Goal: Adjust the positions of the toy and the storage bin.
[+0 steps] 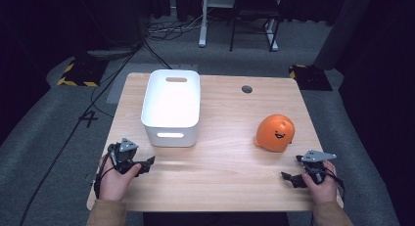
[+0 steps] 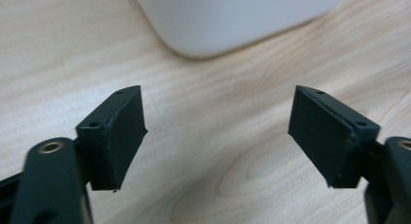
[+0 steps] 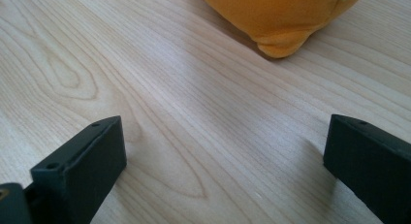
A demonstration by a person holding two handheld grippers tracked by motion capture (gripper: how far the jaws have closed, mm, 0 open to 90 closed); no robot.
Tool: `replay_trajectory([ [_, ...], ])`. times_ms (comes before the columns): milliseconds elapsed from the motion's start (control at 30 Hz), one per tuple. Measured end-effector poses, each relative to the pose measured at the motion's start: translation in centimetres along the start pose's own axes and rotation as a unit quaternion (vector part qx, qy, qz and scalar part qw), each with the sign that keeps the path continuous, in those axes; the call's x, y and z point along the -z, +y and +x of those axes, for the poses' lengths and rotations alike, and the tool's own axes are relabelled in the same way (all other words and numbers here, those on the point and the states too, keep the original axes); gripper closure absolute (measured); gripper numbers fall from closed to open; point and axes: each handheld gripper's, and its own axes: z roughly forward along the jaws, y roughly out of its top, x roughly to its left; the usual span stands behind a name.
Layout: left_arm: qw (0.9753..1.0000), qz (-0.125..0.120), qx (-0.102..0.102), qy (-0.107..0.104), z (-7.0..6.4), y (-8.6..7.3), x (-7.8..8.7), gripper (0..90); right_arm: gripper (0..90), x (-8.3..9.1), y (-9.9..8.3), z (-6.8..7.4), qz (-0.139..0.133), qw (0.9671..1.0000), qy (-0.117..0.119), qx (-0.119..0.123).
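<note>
An orange plush toy [image 1: 275, 132] with a smiling face sits on the right half of the wooden table [image 1: 225, 162]. A white plastic bin [image 1: 172, 106] with handle slots stands left of centre. My left gripper [image 1: 146, 165] rests near the front left edge, just in front of the bin's corner [image 2: 232, 20], jaws wide apart with nothing between them [image 2: 218, 136]. My right gripper [image 1: 288, 178] lies near the front right edge, a short way in front of the toy [image 3: 281, 15], also open and empty [image 3: 223, 161].
A round grey cable grommet [image 1: 247, 89] is set in the table's far side. Bare wood lies between the two grippers. Beyond the table are grey carpet, cables and furniture legs [image 1: 203, 37].
</note>
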Motion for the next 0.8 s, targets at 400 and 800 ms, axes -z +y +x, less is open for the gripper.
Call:
replay_trajectory([
  [400,0.9998,-0.016,0.014,-0.002,0.5,1.7,2.0,21.8,1.8,0.0,0.0,-0.1,0.001,1.0000,0.002,0.005],
  [800,0.9983,-0.058,0.010,-0.007,0.9,3.7,4.6,22.7,1.8,0.0,0.0,-0.1,0.001,1.0000,0.001,0.004],
])
